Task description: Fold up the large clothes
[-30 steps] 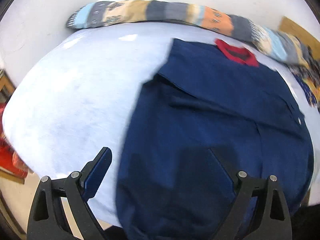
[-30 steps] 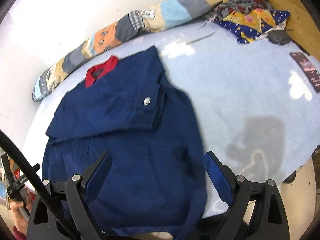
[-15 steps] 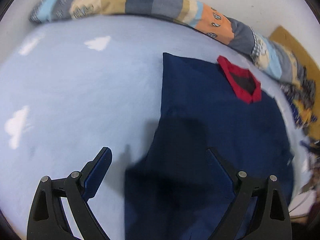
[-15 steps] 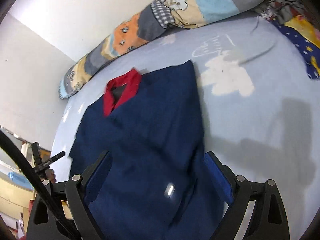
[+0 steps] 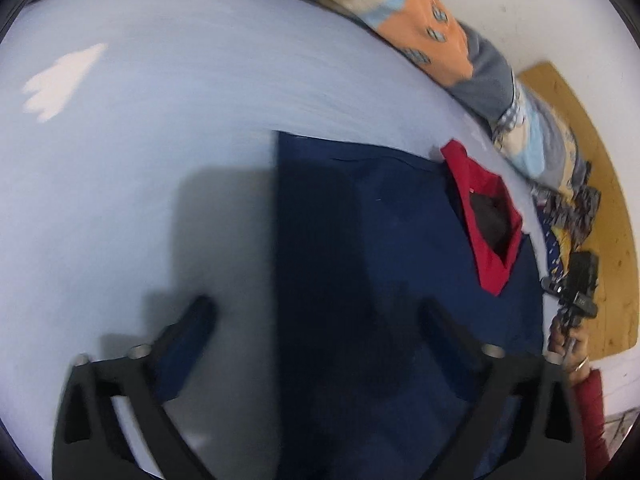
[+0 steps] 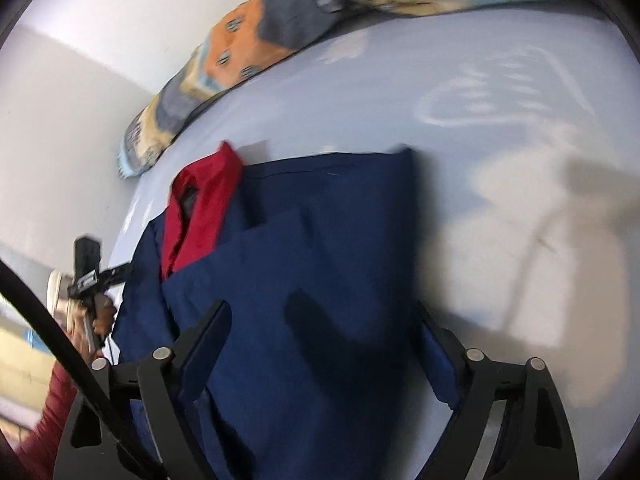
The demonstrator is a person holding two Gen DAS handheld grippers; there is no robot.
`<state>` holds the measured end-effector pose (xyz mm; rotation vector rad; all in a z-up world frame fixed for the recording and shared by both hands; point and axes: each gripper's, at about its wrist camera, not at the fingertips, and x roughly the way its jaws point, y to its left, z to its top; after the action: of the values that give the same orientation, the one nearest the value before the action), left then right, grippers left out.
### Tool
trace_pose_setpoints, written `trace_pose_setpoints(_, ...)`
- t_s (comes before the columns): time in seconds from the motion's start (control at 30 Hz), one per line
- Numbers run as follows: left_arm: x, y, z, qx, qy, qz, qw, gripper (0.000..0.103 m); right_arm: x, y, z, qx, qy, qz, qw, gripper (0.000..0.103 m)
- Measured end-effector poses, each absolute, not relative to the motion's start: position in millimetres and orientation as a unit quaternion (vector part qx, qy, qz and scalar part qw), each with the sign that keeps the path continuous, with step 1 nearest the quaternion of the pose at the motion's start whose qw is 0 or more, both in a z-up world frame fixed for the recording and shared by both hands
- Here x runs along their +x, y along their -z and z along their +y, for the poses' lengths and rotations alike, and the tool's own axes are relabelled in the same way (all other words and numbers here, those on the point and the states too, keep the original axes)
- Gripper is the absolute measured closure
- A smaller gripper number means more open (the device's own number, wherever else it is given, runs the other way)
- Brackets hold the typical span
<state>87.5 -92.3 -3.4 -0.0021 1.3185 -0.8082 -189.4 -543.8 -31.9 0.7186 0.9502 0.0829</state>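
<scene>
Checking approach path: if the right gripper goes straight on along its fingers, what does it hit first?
Most likely the navy garment: the open right gripper points at its folded panel, with nothing visible between. Depth is unclear from the blurred fisheye.

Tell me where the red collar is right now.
The red collar sits at the far end of the navy garment on the pale blue bedsheet, right of centre in the left wrist view, just short of the patchwork quilt along the wall.
</scene>
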Motion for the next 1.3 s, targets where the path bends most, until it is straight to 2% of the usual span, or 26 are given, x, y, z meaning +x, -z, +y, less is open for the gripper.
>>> trace_pose_setpoints(0.03, 85.2, 2.3, -101.3, 0.012, 0.363, 0.591, 0.72, 0.002, -179.0, 31.9, -535.7, 0.315, -0.038, 0.454, 0.832, 0.024)
trace_pose_setpoints(0.07, 82.1, 0.6, -109.5, 0.021, 0.365, 0.585, 0.724, 0.03, -174.3, 31.1, -530.7, 0.296, -0.031, 0.46, 0.837, 0.049)
trace_pose_setpoints(0.1, 77.0, -1.8, -116.1, 0.037, 0.362, 0.581, 0.728, 0.055, -168.7, 30.5, -522.5, 0.269, -0.033, 0.472, 0.839, 0.082)
trace_pose_setpoints(0.13, 76.1, -1.9, -119.4, 0.049, 0.342, 0.586, 0.733, 0.082, -165.8, 28.3, -515.7, 0.245, -0.031, 0.48, 0.842, 0.085)
trace_pose_setpoints(0.17, 74.7, -2.8, -118.9, 0.039, 0.331, 0.592, 0.734, 0.089, -164.9, 22.9, -508.1, 0.216, -0.016, 0.485, 0.848, 0.087)
trace_pose_setpoints(0.3, 50.0, -25.7, -125.4, 0.075, 0.324, 0.543, 0.771, 0.092, -167.6, -14.1, -467.5, 0.064, 0.047, 0.468, 0.88, 0.094)
trace_pose_setpoints(0.5, 19.1, -75.6, -134.0, 0.111, 0.306, 0.456, 0.828, 0.093, -176.3, -61.0, -439.9, -0.057, 0.121, 0.41, 0.902, 0.097)
trace_pose_setpoints(0.63, 21.8, -106.6, -136.4, 0.103, 0.309, 0.438, 0.838, 0.093, -171.9, -90.8, -445.7, -0.077, 0.146, 0.382, 0.909, 0.098)
trace_pose_setpoints(0.9, 86.4, -163.9, -140.8, 0.056, 0.286, 0.409, 0.865, 0.093, -131.2, -144.7, -476.1, -0.08, 0.19, 0.324, 0.923, 0.098)
trace_pose_setpoints(1.03, 123.9, -149.4, -169.5, 0.08, 0.263, 0.411, 0.869, 0.092, -92.2, -133.0, -503.3, -0.071, 0.204, 0.329, 0.919, 0.098)
trace_pose_setpoints(1.17, 159.2, -91.8, -185.3, 0.093, 0.228, 0.454, 0.856, 0.082, -47.9, -79.7, -532.9, -0.031, 0.209, 0.371, 0.904, 0.097)
trace_pose_setpoints(1.2, 167.6, -75.6, -183.0, 0.094, 0.201, 0.459, 0.86, 0.082, -39.5, -59.8, -539.2, -0.028, 0.218, 0.388, 0.895, 0.094)
trace_pose_setpoints(1.23, 173.4, -64.5, -179.0, 0.094, 0.184, 0.46, 0.863, 0.077, -32.6, -43.7, -545.9, -0.016, 0.223, 0.406, 0.886, 0.092)
trace_pose_setpoints(1.27, 181.4, -50.8, -171.2, 0.088, 0.173, 0.473, 0.859, 0.068, -28.1, -25.1, -557.0, 0.008, 0.231, 0.423, 0.876, 0.082)
trace_pose_setpoints(1.3, 187.6, -41.3, -163.4, 0.08, 0.17, 0.488, 0.853, 0.064, -28.1, -14.8, -565.2, 0.023, 0.241, 0.432, 0.869, 0.062)
